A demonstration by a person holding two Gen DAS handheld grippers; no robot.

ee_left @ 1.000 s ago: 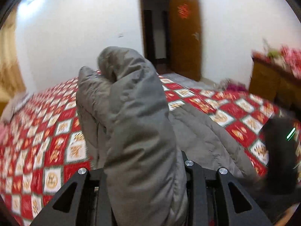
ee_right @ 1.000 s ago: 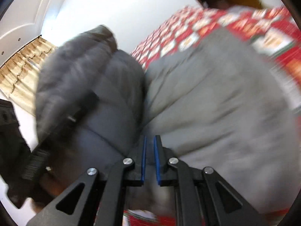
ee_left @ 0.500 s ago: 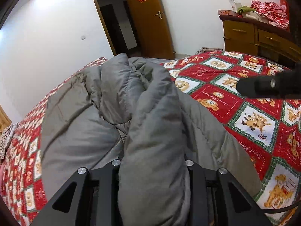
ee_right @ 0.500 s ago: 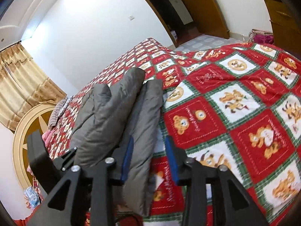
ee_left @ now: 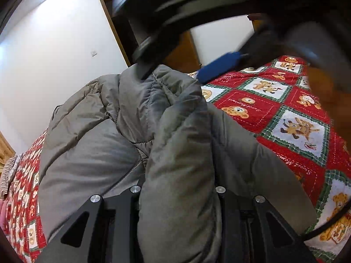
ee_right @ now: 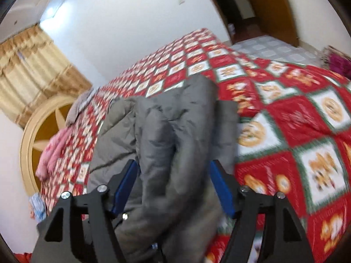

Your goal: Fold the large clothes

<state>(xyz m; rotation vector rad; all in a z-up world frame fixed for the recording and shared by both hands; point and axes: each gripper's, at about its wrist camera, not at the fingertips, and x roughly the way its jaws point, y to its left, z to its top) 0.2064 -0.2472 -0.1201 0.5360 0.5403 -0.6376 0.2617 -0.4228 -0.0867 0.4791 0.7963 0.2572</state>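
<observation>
On the bed (ee_right: 296, 114) lay the grey padded jacket (ee_right: 166, 144); left gripper (ee_left: 177, 197) clamped its bunched fold, right gripper (ee_right: 173, 186) straddled it, jaws wide. Mid-fold, probably; next, close and flatten.

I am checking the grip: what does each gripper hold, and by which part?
The left gripper holds the grey jacket by a bunched padded fold. The right gripper is open around the jacket, not gripping.
</observation>
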